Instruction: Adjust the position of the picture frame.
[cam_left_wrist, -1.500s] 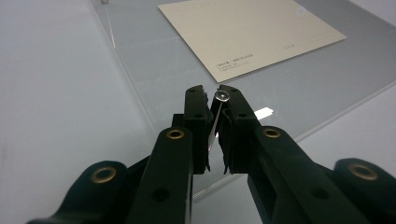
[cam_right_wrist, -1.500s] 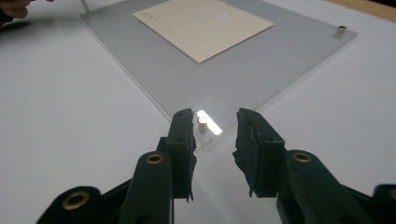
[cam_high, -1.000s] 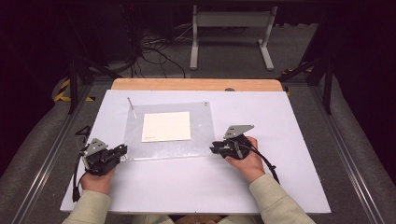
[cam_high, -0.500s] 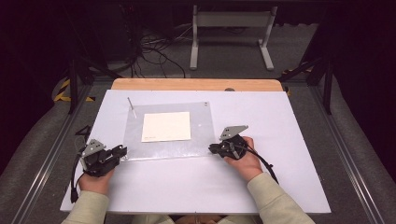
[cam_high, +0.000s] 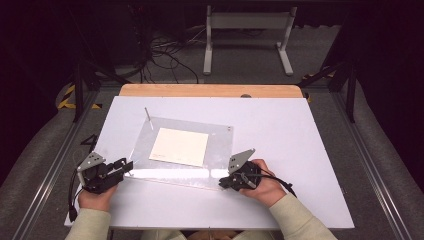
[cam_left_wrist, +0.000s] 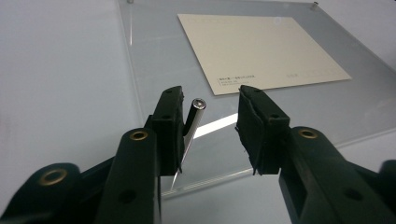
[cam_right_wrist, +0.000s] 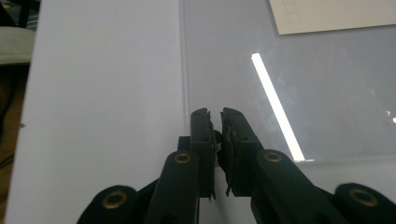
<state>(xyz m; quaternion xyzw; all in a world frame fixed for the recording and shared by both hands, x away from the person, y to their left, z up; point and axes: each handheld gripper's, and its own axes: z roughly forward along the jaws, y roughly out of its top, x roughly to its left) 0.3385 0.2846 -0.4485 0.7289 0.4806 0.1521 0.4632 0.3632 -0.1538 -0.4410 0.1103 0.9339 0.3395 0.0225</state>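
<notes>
**Freeing the pin at the acrylic sheet's near-left corner**

Landmark: clear acrylic sheet (cam_high: 220, 145) lying flat on the white table (cam_high: 310, 150), w/ a cream card (cam_high: 180, 146) under or inside it, roughly centre.

Step in hand, as I judged it: letting go of a small metal pin (cam_left_wrist: 192, 126) at the sheet's near-left corner. To do it well: widen the jaws evenly, don't drag the pin sideways w/ the pad, back off only once it sits free, keep the other corner steady so the sheet can't skate.

Left hand-held gripper (cam_high: 120, 167) sat at the sheet's near-left corner, jaws apart and just been opening. The pin stood tilted between them, leaning against the left pad (cam_left_wrist: 169, 135), clear of the right one, so not clamped. Its tip pointed down toward the sheet's edge; contact there couldn't be made out.

Right hand-held gripper (cam_high: 226, 182) sat at the sheet's near-right corner, jaws together w/ just a sliver of gap. Whether the sheet's edge was nipped between them: couldn't tell.

A second thin pin (cam_high: 148, 118) stood beyond the sheet's far-left corner, well apart from both grippers.
</notes>
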